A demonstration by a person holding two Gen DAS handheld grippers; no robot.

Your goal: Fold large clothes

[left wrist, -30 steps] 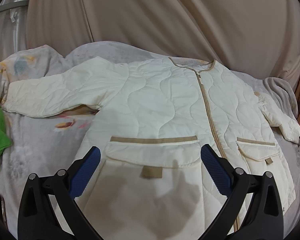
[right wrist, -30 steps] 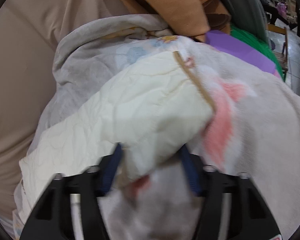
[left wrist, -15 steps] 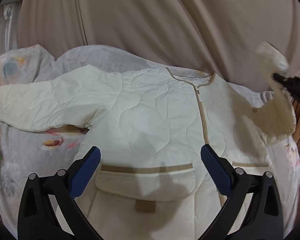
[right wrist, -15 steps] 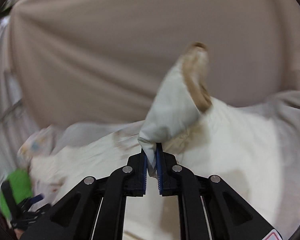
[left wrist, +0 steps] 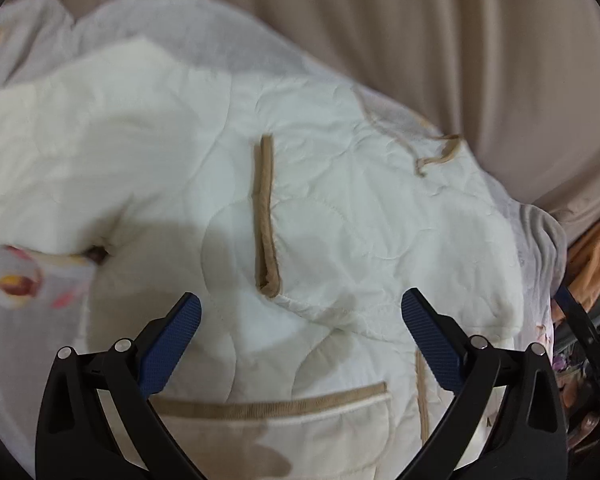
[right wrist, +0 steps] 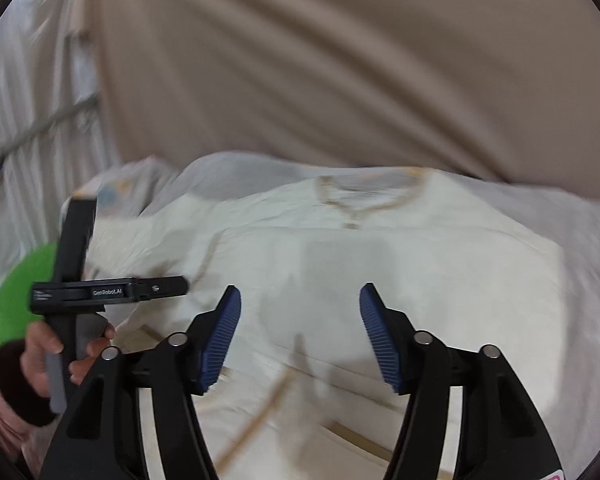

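Opening empty, the right claw (right wrist: 300, 334) hangs above the jacket's (right wrist: 380, 264) folded sleeve.

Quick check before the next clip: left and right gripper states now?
Left gripper: open, jaws wide above the cream jacket, holding nothing.
Right gripper: jaws opening, nothing between them; the jacket lies below.

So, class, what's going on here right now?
A person holding a gripper in each hand is folding a cream quilted jacket spread on a blanket. One sleeve lies folded across the chest, its tan cuff near the middle. The right gripper is opening with nothing between its pads; the left gripper hovers open over the jacket.
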